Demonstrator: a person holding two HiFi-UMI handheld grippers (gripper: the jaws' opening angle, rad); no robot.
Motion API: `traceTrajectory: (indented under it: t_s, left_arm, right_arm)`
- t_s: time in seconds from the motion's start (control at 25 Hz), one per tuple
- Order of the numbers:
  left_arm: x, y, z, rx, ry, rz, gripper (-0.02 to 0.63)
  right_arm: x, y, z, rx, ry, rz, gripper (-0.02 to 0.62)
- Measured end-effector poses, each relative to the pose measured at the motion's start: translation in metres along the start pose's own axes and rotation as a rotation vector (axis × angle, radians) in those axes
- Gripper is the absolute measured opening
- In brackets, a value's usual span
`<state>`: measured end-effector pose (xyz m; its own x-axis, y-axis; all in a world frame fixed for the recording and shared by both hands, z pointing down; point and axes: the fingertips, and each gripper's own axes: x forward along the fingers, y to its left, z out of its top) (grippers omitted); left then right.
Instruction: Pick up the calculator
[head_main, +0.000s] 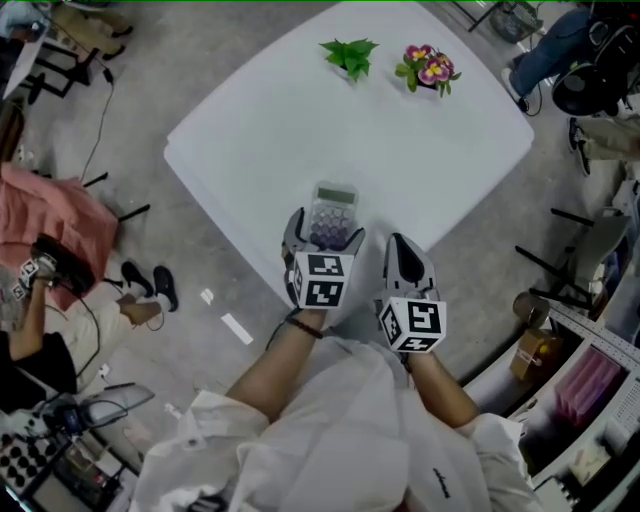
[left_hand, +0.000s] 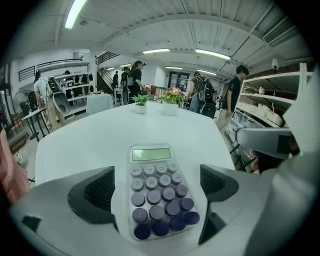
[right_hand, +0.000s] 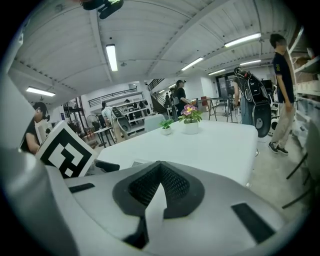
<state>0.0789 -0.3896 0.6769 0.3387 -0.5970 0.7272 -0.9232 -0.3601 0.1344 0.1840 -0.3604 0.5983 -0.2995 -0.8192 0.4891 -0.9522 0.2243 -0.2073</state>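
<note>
The calculator (head_main: 332, 212), pale with rows of purple round keys and a small display, lies flat near the front edge of the white table (head_main: 430, 150). My left gripper (head_main: 325, 233) is open with one jaw on each side of the calculator's near end. In the left gripper view the calculator (left_hand: 157, 195) fills the gap between the jaws, with a little room on both sides. My right gripper (head_main: 405, 252) hovers just right of it at the table's edge. It is shut, and its dark pads (right_hand: 159, 185) meet at the tips with nothing between them.
A small green plant (head_main: 350, 55) and a pot of pink flowers (head_main: 428, 68) stand at the table's far side. People, shelves and chairs surround the table. A person in a pink top (head_main: 45, 225) sits on the floor to the left.
</note>
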Motion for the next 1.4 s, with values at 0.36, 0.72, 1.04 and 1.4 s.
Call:
traceTrajectory:
  t_s: [0.36, 0.72, 1.04, 1.4]
  left_arm:
    - [0.019, 0.001, -0.011, 0.017, 0.034, 0.035, 0.508]
    - [0.029, 0.003, -0.016, 0.03, 0.056, 0.064, 0.509]
    - [0.036, 0.003, -0.019, 0.017, 0.065, 0.069, 0.509]
    - [0.036, 0.006, -0.018, 0.03, 0.054, 0.066, 0.506]
  right_arm:
    - [0.012, -0.008, -0.009, 0.009, 0.018, 0.001, 0.018]
    - [0.014, -0.011, -0.022, 0.019, 0.043, 0.007, 0.017]
    - [0.015, -0.011, -0.032, 0.021, 0.052, 0.011, 0.018]
    - [0.01, -0.007, -0.028, 0.016, 0.034, 0.001, 0.018]
